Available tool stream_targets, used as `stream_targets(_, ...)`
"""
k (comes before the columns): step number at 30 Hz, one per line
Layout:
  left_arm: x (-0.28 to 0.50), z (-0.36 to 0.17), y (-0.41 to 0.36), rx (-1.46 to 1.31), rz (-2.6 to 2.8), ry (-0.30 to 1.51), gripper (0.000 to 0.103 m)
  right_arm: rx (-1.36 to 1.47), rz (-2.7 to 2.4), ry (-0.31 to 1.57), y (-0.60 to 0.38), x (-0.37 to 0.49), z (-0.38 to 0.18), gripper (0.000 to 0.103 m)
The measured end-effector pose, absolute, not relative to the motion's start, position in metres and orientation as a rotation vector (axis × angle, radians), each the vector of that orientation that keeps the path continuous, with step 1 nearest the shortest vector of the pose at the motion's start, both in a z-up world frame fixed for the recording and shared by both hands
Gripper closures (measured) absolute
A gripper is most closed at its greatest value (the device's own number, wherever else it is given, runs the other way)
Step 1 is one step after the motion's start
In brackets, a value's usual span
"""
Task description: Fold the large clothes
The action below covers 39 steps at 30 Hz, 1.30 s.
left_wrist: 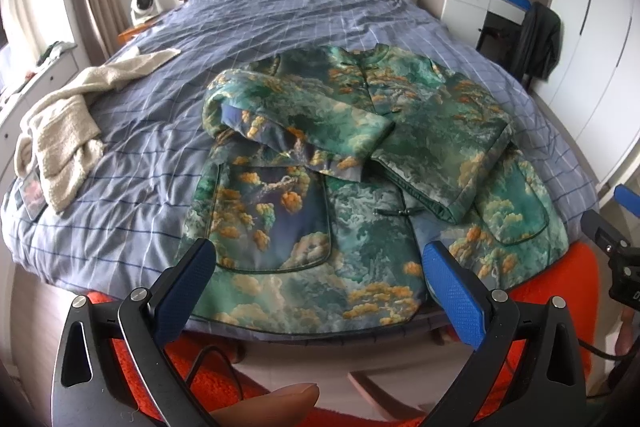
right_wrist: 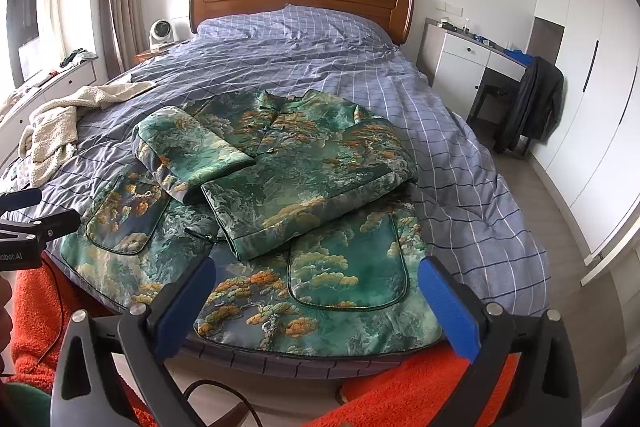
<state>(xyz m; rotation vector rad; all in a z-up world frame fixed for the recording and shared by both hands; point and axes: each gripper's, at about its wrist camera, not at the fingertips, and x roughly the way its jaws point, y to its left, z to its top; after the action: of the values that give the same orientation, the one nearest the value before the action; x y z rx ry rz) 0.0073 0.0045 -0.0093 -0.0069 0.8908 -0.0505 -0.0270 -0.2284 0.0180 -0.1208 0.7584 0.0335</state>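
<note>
Jacket (left_wrist: 360, 163) on bed (left_wrist: 280, 15), towel (left_wrist: 68, 123) to its left

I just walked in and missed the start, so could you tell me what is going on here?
A person holding two handheld grippers is folding a green patterned jacket on the bed. Both sleeves already lie folded across its front, while the lower half is spread flat toward the foot of the bed. The left gripper and right gripper hover over the hem with jaws open, gripping nothing. A cream towel lies aside.
</note>
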Motion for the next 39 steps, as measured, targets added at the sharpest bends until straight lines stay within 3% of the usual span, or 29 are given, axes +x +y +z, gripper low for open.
stream_targets(39, 0.0069, -0.0095, 0.004, -0.006, -0.049, 0.888, 0.0, -0.12, 0.048, 0.774, -0.2241, -0.0246, 0.0141, 0.0)
